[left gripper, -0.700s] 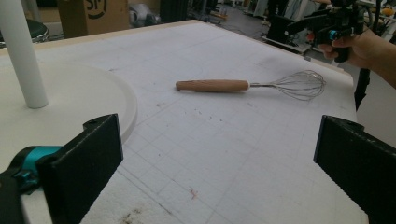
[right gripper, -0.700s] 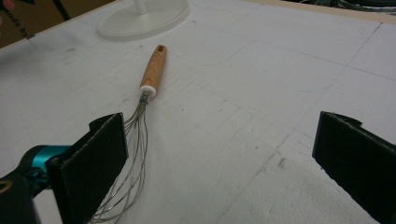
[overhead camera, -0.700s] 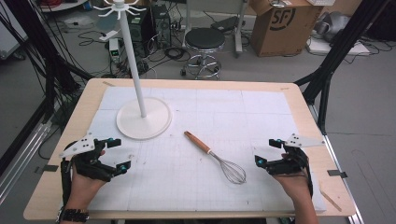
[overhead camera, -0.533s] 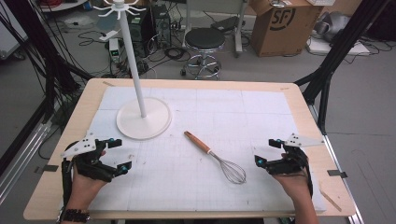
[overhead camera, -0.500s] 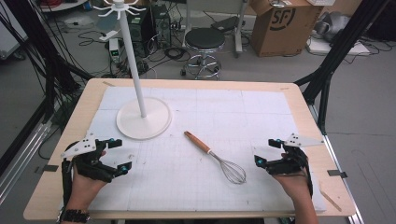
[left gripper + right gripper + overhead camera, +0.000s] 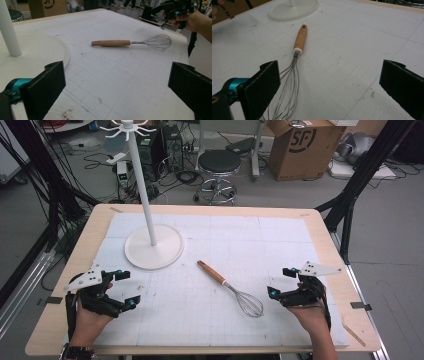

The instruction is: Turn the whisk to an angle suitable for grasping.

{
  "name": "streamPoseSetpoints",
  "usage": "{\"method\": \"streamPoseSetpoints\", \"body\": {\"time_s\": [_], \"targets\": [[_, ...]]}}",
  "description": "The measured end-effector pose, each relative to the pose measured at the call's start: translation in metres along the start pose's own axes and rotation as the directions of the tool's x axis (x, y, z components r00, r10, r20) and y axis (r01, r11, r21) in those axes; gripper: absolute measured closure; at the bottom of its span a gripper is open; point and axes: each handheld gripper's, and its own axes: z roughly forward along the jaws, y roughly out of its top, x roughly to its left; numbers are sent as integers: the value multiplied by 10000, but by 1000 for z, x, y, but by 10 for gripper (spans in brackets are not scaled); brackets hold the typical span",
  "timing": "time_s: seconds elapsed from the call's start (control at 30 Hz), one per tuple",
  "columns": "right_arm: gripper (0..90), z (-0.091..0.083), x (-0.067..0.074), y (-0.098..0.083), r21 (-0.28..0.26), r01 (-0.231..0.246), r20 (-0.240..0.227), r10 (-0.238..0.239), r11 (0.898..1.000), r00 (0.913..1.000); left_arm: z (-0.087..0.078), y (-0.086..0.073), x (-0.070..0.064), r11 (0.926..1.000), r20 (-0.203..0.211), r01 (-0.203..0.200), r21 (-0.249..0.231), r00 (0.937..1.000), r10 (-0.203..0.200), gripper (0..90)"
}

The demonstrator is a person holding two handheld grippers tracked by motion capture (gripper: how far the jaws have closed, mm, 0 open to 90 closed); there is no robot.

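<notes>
Right gripper (image 6: 281,281): held low over the mat near the table's right edge, jaws spread wide, nothing between them.
Left gripper (image 6: 124,288): held low near the front left corner, jaws also wide apart and empty, pointing across the mat.
Whisk (image 6: 231,289): lies flat on the mat near the middle, slanted, wooden handle toward the stand and wire loops toward the right gripper.
Whisk and right gripper: the wire head lies just beside the gripper's jaw on the left of the right gripper view (image 6: 287,100), not touched as far as I can see.
Whisk and left gripper: well apart; in the left gripper view the whisk (image 6: 130,43) lies crosswise ahead of the jaws.
Stand (image 6: 152,247): white round base with a tall pole, upright on the mat's far left, just beyond the handle's end.
Table (image 6: 320,227): light wood, covered by a white gridded mat (image 6: 260,245).
Beyond the table: a black stool (image 6: 219,165) and a cardboard box (image 6: 300,145) on the floor.
</notes>
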Motion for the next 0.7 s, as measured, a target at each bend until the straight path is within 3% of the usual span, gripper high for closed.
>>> {"method": "streamPoseSetpoints", "body": {"time_s": [0.3,0.7], "targets": [[21,11,3,9,348,77,-81,-75,9994,9999,0,1,0,10000,24,20,-53,10000,-20,18],[21,39,9,44,1315,375,-315,-336,9906,9989,1,2,1,10000,37,-27,-55,10000,27,18]]}}
